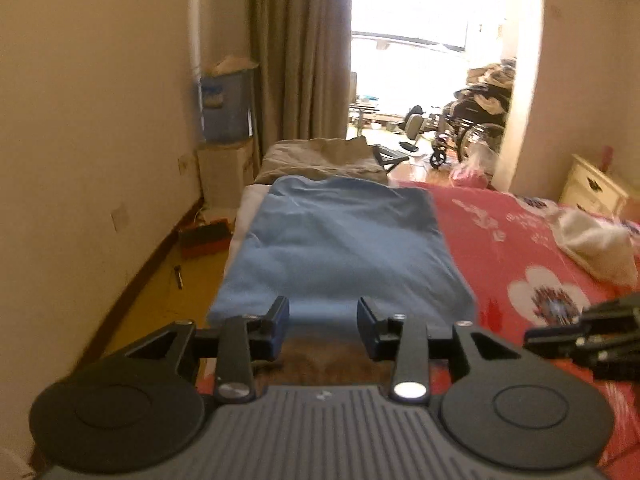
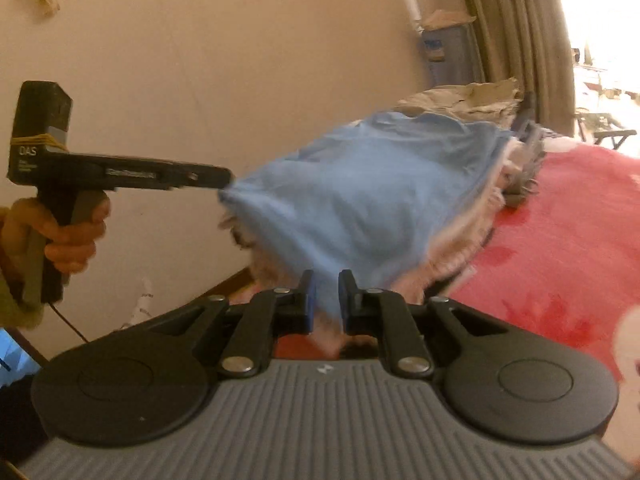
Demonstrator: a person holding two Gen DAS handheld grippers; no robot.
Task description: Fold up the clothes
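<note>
Lying ahead of left tongs | blue garment | corner between right tongs

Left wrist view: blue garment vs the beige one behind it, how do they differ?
The blue garment lies nearer, spread fairly flat; the beige garment sits farther back near the curtain, rumpled. Blue shows more area; beige only a narrow strip. Both lie on the wall side of the bed.

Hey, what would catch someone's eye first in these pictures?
The blue cloth, folded flat at the bed's left edge against the red floral bedspread. Both grippers work its near edge: the left gripper open, the right gripper with cloth between its fingers. Behind, a bright window.
</note>
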